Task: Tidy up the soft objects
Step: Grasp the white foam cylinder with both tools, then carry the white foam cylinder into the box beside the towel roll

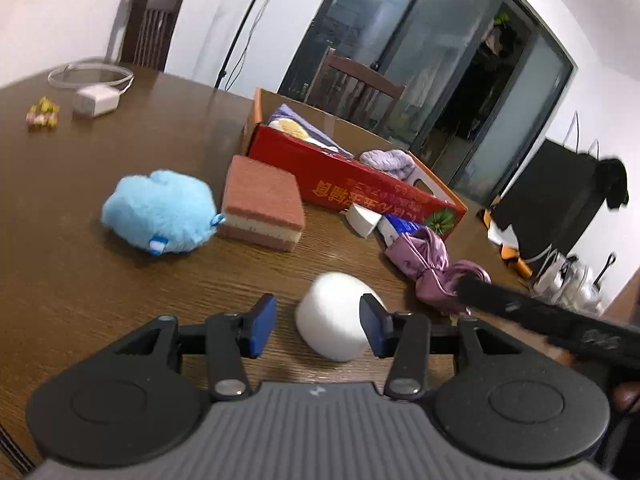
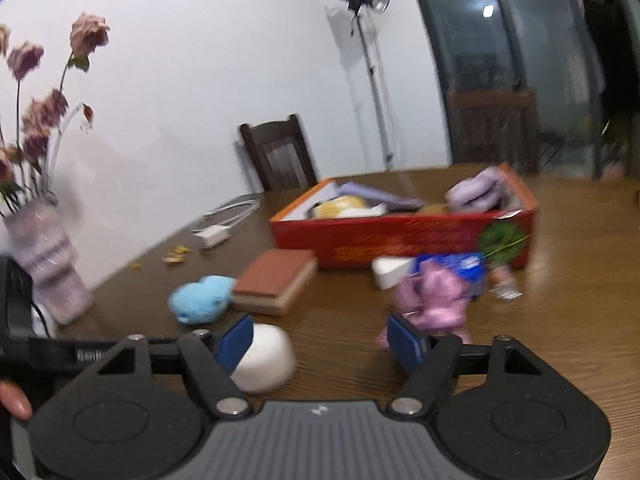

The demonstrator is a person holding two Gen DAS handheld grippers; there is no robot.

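Brown wooden table (image 1: 80, 280) in a room at night, seen along two hand-held grippers.

Left wrist view: left gripper (image 1: 318, 320) low over the table, jaws at a middling width. White roll (image 1: 332, 336) on the table between the blue pads (image 1: 260, 328); right pad at the roll's edge, a clear gap on the other side, so no squeeze. Beyond it, blue plush (image 1: 160, 212) touching a pink-and-cream sponge (image 1: 262, 208). Behind the sponge, an open red box (image 1: 360, 184) with a lilac cloth (image 1: 388, 162) and a yellowish soft thing (image 1: 288, 126) inside. Just in front of the box, a white wedge (image 1: 362, 218) and a blue packet (image 1: 400, 228). To the right of the roll, a crumpled mauve satin cloth (image 1: 424, 268). At the far left of the table, a white charger (image 1: 96, 100) with its coiled cable (image 1: 90, 74).

Right wrist view, somewhat blurred: right gripper (image 2: 320, 340) also low, jaws fairly wide, only bare table between the pads. White roll just behind its left pad, satin cloth just behind its right pad; contact with either impossible to tell. Plush, sponge and box further back. At the left edge, a pale vase (image 2: 48, 260) of faded pink flowers (image 2: 36, 116), and a fingertip (image 2: 14, 400) on a black handle.
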